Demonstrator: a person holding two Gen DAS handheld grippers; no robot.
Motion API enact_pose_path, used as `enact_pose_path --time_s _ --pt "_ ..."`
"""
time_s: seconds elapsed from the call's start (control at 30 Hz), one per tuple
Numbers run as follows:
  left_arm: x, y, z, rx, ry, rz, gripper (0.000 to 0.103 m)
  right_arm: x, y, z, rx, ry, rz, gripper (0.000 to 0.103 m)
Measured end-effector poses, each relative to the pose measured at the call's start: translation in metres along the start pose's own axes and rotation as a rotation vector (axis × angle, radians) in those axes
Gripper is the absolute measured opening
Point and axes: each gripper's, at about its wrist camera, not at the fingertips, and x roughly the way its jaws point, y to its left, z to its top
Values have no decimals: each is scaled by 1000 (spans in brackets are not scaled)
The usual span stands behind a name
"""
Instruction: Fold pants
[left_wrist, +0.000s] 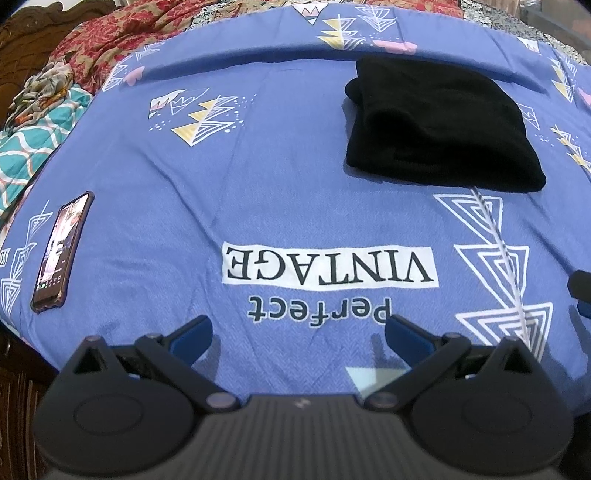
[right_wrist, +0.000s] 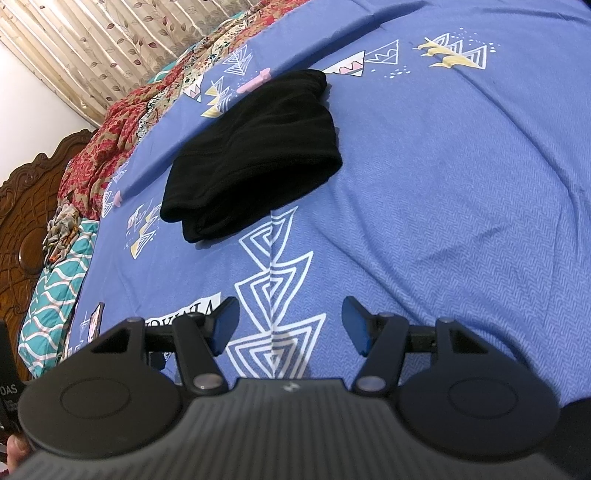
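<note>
Black pants (left_wrist: 439, 125) lie folded into a compact bundle on the blue printed bedsheet (left_wrist: 258, 177), far right of centre in the left wrist view. In the right wrist view the pants (right_wrist: 255, 155) lie ahead and slightly left. My left gripper (left_wrist: 298, 334) is open over the "Perfect VINTAGE" print, well short of the pants, with nothing between its blue pads. My right gripper (right_wrist: 290, 325) is also open and holds nothing, hovering over a white triangle pattern on the bedsheet (right_wrist: 443, 184) nearer than the pants. A dark bit of the right gripper (left_wrist: 581, 291) shows at the right edge.
A phone (left_wrist: 61, 251) lies on the sheet at the left edge. Bunched red patterned and teal fabrics (left_wrist: 66, 74) pile up along the far left, by a carved wooden headboard (right_wrist: 26, 206). A curtain (right_wrist: 110, 44) hangs behind.
</note>
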Motion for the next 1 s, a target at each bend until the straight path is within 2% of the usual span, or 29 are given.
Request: enact_pose_path --time_s 1.0 --pt "-2 0 -2 2 -3 -1 103 -1 1 0 2 0 0 64"
